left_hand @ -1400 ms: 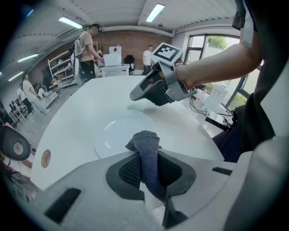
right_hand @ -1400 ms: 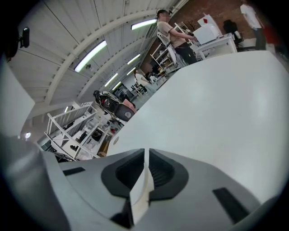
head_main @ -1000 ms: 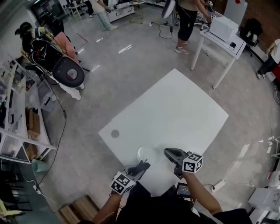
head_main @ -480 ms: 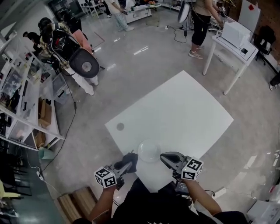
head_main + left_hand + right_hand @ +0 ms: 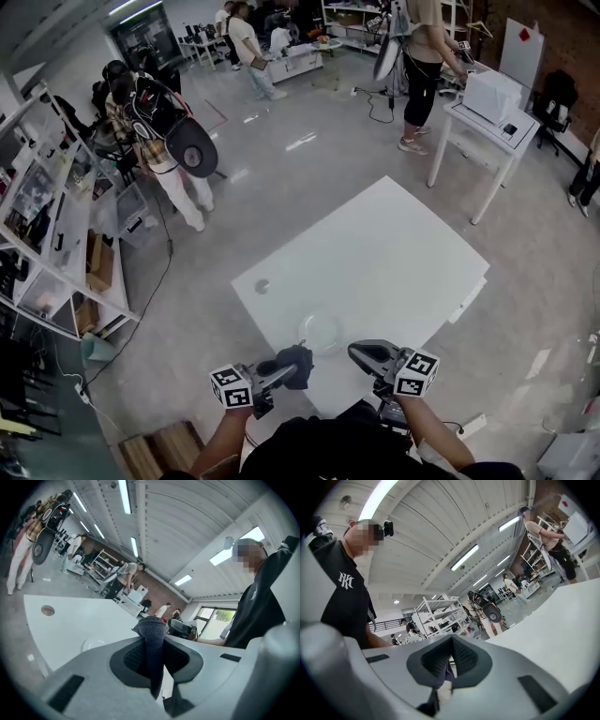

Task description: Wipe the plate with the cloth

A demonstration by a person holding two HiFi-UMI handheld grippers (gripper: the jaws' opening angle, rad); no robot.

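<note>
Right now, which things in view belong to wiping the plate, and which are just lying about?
Job: plate; cloth, gripped by the left gripper; right gripper, shut and empty.
Lying about: small round disc on the table; shelves; far desk.

Worktop [image 5: 394, 244]: plain white. Plate [image 5: 322, 330]: clear, colourless. Cloth [image 5: 294, 358]: dark charcoal, fine knit weave. Left gripper [image 5: 284, 373] and right gripper [image 5: 358, 351]: grey bodies, black cross-hatched pads [image 5: 133, 656], cubes [image 5: 232, 385] with black-and-white square markers.

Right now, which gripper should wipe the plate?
Left. The left gripper clamps the cloth beside the plate; the right gripper is shut and empty.
</note>
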